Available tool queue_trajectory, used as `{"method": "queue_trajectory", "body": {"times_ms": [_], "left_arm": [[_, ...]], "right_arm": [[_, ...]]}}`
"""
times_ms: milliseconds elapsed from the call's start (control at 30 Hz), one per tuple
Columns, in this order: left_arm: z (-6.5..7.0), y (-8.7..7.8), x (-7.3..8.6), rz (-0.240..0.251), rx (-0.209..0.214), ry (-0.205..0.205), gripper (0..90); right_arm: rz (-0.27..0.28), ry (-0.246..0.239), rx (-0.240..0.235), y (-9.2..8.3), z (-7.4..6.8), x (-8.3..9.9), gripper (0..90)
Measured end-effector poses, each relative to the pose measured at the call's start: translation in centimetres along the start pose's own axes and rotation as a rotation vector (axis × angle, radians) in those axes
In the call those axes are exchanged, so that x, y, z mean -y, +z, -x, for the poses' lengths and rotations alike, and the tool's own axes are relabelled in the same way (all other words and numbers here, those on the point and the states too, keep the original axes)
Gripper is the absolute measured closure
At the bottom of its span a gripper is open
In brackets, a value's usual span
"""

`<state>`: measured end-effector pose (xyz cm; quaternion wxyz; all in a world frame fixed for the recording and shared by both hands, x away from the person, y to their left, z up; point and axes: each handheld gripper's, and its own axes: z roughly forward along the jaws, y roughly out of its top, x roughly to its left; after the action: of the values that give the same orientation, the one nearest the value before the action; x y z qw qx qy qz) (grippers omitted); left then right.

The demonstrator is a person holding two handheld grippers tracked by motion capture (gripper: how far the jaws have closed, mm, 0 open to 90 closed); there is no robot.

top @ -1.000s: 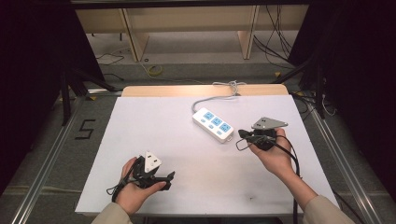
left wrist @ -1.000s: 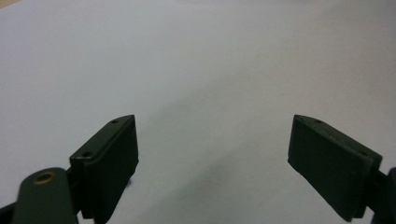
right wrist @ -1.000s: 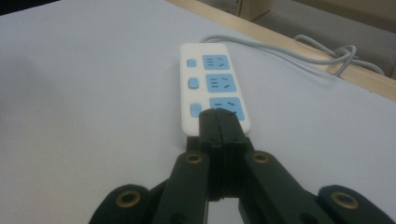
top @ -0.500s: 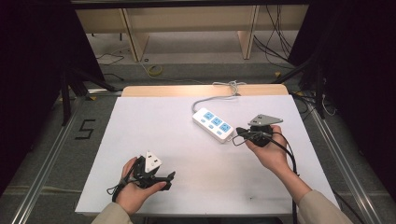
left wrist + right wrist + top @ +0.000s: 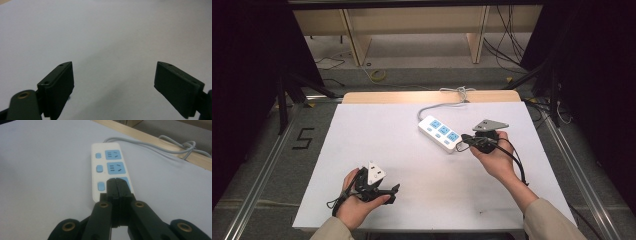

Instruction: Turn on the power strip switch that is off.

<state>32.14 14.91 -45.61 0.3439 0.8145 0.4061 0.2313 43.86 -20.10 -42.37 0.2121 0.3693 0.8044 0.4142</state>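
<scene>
Nearest, well short of the white plastic power strip with three blue sockets, the left gripper is held with jaws spread over bare matte white tabletop. At the strip's near end, the right gripper is pressed together, empty, above the last socket. Should the closed tips slide off the smooth casing, the light strip could be skidded toward its grey cable.
</scene>
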Motion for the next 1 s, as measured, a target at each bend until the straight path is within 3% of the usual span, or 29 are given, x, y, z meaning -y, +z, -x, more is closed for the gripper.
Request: {"method": "queue_trajectory", "body": {"times_ms": [1000], "left_arm": [[0.0, 0.0, 0.0, 0.000, 0.004, 0.002, 15.6]], "right_arm": [[-0.023, 0.019, 0.011, 2.9, 0.3, -1.5, 90.0]]}}
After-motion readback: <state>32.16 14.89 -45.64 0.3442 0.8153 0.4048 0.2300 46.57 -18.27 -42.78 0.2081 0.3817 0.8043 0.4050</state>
